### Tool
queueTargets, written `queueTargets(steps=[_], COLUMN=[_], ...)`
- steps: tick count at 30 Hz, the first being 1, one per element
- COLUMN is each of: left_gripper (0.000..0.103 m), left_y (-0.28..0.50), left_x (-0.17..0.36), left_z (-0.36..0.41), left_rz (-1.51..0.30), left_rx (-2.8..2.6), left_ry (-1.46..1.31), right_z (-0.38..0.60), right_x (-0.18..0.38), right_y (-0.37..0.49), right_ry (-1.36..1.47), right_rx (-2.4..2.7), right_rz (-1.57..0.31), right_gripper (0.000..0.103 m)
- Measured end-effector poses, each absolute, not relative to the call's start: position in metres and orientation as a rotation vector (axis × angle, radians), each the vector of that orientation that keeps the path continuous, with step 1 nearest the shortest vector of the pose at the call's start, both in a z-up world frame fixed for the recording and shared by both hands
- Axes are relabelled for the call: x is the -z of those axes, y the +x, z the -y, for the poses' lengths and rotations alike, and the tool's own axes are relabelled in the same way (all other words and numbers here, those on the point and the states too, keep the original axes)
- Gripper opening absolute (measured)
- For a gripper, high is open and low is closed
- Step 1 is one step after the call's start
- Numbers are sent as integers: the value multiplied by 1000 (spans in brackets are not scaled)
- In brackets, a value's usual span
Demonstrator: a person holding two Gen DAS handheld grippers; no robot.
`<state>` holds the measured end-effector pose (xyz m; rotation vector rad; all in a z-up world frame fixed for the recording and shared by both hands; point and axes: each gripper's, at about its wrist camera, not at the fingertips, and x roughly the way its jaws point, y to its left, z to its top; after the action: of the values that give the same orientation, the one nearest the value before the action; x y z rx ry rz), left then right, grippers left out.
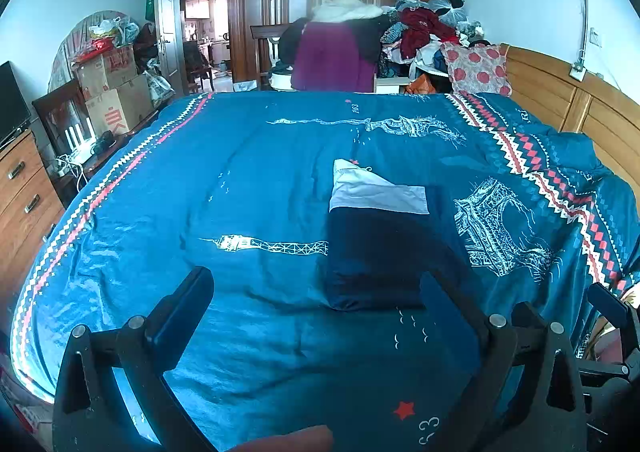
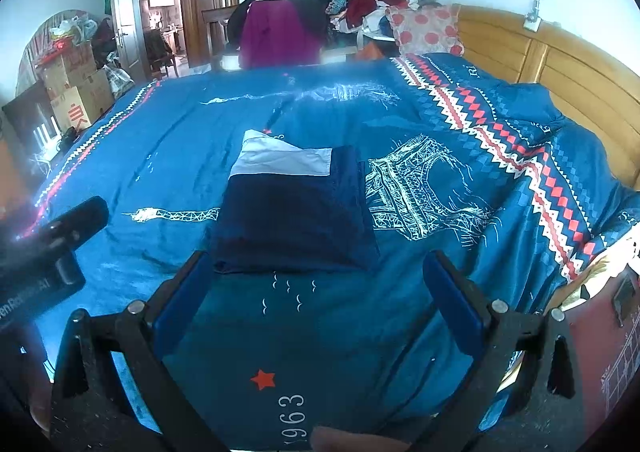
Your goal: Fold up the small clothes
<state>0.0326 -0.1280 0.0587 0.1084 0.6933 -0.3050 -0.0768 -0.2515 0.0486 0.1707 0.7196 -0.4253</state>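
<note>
So the folding looks pretty much done, at least for this piece. The dark navy garment (image 2: 296, 212) lies on the bed (image 2: 180, 140) as a neat flat rectangle, with a pale grey-white band (image 2: 280, 162) showing at its far end. It sits about mid-bed, just left of the printed arch on the blue cover, and its near edge is just beyond the tips of both tools. The edges look square and nothing sticks out, so I'd call it folded, though I can't tell how many layers are in there.

Both grippers are off it. The left gripper (image 1: 316, 292) has its jaws spread wide with nothing between them, hanging over bare cover just left of the garment's near corner. The right gripper (image 2: 316, 272) is the same: jaws spread, empty, lined up right in front of the garment's near edge.

What's left? Maybe one more fold in half if it needs to be smaller, or just setting it aside. There's a big heap of clothes (image 1: 416, 28) at the far side of the room, but no other loose small item on the bed that I can see.
</note>
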Motion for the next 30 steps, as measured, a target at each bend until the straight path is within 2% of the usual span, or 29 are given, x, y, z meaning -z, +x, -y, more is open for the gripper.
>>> queueTargets(steps=[30], left_gripper=[103], left_y=[32], left_x=[-62], left_z=[138], left_rz=[-683], left_rx=[316], left_ry=[129], right_z=[251], right_x=[-44], right_y=[-74], right_ry=[181], right_rx=[395], right_rz=[-727], right_gripper=[103])
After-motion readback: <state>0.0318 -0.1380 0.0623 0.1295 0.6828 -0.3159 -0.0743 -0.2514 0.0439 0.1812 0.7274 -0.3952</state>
